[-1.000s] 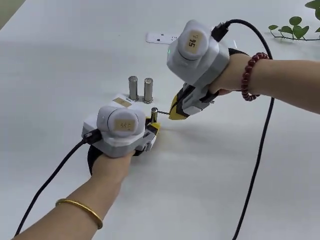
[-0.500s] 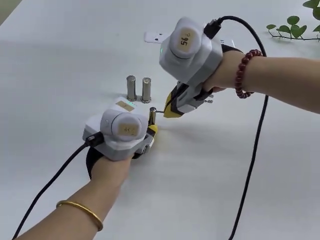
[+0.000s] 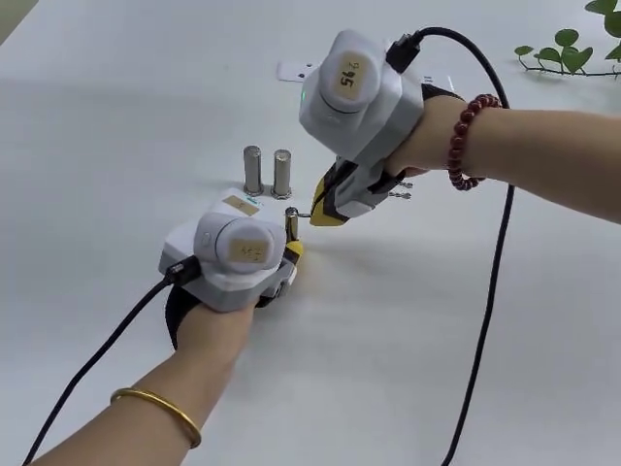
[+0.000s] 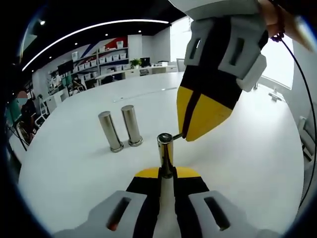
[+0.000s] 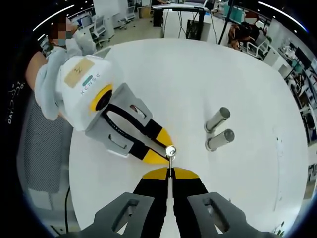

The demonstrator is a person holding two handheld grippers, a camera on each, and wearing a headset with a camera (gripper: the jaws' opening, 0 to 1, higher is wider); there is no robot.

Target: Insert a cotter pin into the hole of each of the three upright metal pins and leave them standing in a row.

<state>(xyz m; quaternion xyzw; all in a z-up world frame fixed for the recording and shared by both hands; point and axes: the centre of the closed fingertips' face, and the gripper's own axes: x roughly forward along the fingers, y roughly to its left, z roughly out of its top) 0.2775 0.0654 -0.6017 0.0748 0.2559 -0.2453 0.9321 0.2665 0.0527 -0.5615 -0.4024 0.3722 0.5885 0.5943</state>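
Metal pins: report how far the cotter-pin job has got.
Done: nothing visibly; the two free pins stand side by side, apparently bare. In hand: the left gripper clamps the third pin upright, and the right gripper holds a cotter pin at its top. Left: seat it, pin the other two, and line up all three.

Metal pin [image 4: 165, 146] lower half hidden

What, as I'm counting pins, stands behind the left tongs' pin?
An upright metal pin and a second pin, side by side on the table. The right tongs cover the table farther right.
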